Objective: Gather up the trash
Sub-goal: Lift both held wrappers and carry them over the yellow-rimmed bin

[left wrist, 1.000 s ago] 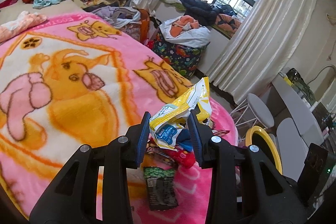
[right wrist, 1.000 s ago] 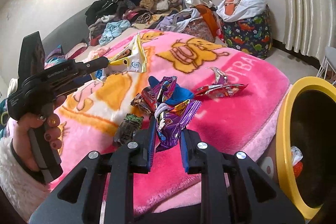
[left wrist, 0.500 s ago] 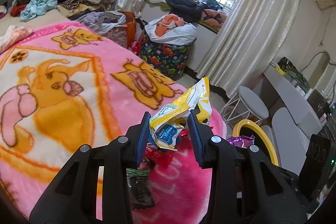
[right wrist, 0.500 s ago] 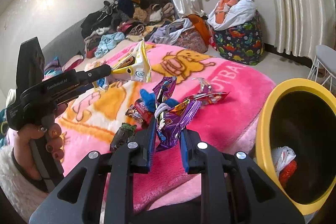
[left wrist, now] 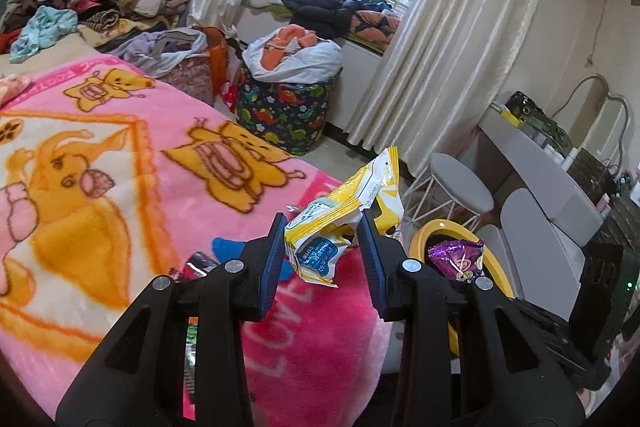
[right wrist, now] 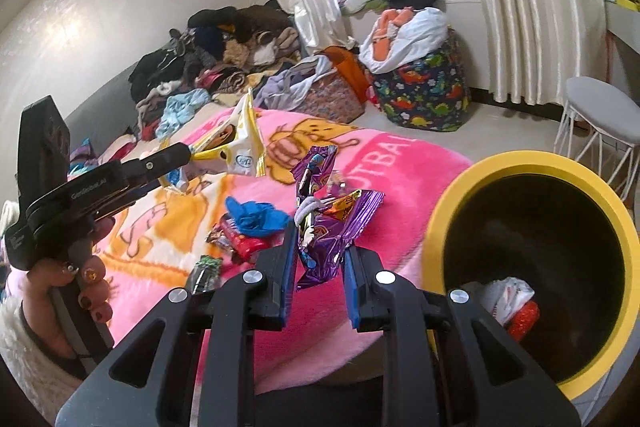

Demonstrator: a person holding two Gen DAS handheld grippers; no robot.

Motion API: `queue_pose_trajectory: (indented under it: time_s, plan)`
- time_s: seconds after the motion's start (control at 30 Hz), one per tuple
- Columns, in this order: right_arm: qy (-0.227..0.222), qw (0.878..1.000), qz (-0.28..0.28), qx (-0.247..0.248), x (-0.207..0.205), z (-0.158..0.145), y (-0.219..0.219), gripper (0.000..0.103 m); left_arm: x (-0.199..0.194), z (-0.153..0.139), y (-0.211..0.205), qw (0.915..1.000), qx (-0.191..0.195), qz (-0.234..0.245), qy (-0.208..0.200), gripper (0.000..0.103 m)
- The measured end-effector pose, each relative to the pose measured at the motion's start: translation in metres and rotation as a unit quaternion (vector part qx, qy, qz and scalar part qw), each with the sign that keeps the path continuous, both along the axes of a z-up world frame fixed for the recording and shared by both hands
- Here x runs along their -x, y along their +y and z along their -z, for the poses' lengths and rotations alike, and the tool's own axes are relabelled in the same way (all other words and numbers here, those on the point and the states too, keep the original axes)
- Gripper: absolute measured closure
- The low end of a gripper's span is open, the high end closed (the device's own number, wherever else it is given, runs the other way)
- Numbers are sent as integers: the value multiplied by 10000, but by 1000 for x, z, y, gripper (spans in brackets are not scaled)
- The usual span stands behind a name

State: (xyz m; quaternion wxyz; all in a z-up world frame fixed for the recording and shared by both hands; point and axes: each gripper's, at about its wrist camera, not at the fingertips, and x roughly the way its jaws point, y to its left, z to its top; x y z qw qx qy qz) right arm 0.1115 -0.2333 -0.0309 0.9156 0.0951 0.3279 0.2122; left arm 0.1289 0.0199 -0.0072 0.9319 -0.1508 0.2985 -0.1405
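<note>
My left gripper (left wrist: pixel 322 251) is shut on a yellow and white snack wrapper (left wrist: pixel 344 215) and holds it above the pink blanket (left wrist: pixel 120 155). It also shows in the right wrist view (right wrist: pixel 240 147). My right gripper (right wrist: pixel 318 263) is shut on a purple foil wrapper (right wrist: pixel 332 223), held in the air left of the yellow-rimmed trash bin (right wrist: pixel 532 163). The purple wrapper (left wrist: pixel 456 255) appears over the bin rim (left wrist: pixel 440 227) in the left wrist view. The bin holds a white and red piece of trash (right wrist: pixel 512 301).
A blue crumpled wrapper (right wrist: pixel 256 217), a red wrapper (right wrist: pixel 240 243) and a dark green wrapper (right wrist: pixel 206 269) lie on the blanket. A dinosaur-print basket (right wrist: pixel 424 95), a grey stool (right wrist: pixel 600 115) and piles of clothes (right wrist: pixel 224 51) stand beyond the bed.
Both grippers have moved right toward the bin with their wrappers. The bin fills more of the right wrist view, and the purple wrapper now shows over the bin in the left wrist view.
</note>
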Motion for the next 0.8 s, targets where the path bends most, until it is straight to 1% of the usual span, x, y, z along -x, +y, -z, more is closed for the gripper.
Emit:
queue_pose_trajectory:
  time_s: [0.33,0.8]
  plan:
    - [-128,9991,401,-93,6,-3,-28,83,-4,-1,-23,9997,-76,250,0,74]
    - [-94,9945,985,-346,9,-3,-75,83,-5,-2,-49,9984,-180,537,-14,74]
